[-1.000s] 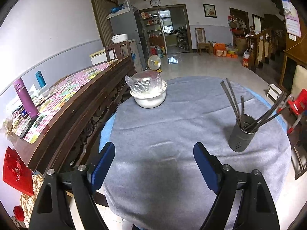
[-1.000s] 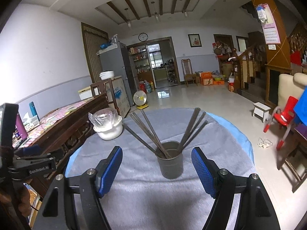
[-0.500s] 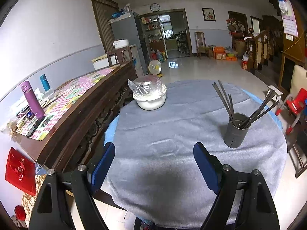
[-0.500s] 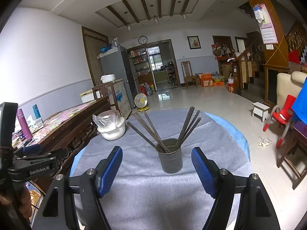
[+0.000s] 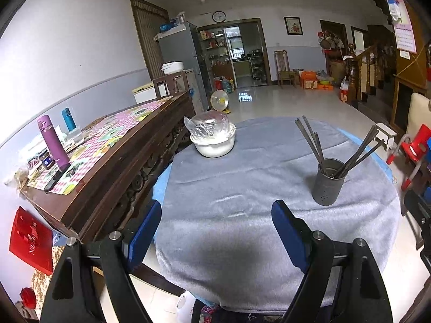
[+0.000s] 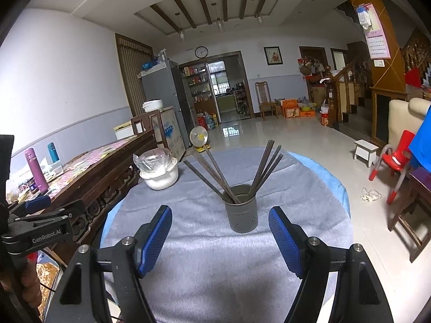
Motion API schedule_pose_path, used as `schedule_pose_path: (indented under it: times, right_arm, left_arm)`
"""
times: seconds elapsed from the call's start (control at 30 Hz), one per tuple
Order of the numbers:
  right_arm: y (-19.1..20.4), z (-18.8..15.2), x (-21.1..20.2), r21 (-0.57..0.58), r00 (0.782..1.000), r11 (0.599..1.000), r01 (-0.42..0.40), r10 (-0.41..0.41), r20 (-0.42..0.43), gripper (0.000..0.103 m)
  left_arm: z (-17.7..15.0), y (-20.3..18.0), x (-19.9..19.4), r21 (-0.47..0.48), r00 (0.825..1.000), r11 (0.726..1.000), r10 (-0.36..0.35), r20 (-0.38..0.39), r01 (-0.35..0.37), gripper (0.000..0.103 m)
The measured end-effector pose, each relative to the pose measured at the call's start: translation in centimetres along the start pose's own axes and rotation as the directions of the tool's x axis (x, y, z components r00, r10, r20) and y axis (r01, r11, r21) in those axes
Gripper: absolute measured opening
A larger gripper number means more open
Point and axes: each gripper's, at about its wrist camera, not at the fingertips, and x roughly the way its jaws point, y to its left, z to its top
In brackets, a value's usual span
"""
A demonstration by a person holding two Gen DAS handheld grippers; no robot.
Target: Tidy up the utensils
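A dark grey metal holder [image 6: 241,208] stands upright on the round counter [image 6: 204,263], which is covered by a grey cloth over a blue one. Dark chopsticks [image 6: 215,172] stand inside it, fanned out in two bunches, one leaning left and one leaning right. In the right wrist view the holder sits just beyond the tips of the right hand-held gripper [image 6: 219,232], roughly centred in the gap but not between the pads; the jaws stand wide apart and hold nothing.

In the left wrist view the same holder [image 5: 329,181] is off to the right, well apart from the left hand-held gripper [image 5: 215,227], whose jaws are also wide open and empty over bare cloth. That gripper shows again at the left edge of the right wrist view.

Further back on the counter sits a white bowl [image 5: 214,145] covered with clear plastic wrap. Beside the counter runs a carved wooden sideboard [image 5: 115,177] with a chequered cloth, carrying a purple bottle [image 5: 52,142] and a blue one [image 5: 68,119].
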Motion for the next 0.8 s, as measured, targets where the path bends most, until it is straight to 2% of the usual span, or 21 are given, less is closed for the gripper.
schedule_pose_path:
  times: [0.8]
  right_arm:
    - [-0.7,0.1,2.8,0.017,0.997,0.998,0.067,-0.066,-0.043,0.078]
  left_arm:
    - [0.3,-1.0,2.7,0.029,0.999,0.999,-0.021,-0.035,0.022,0.084]
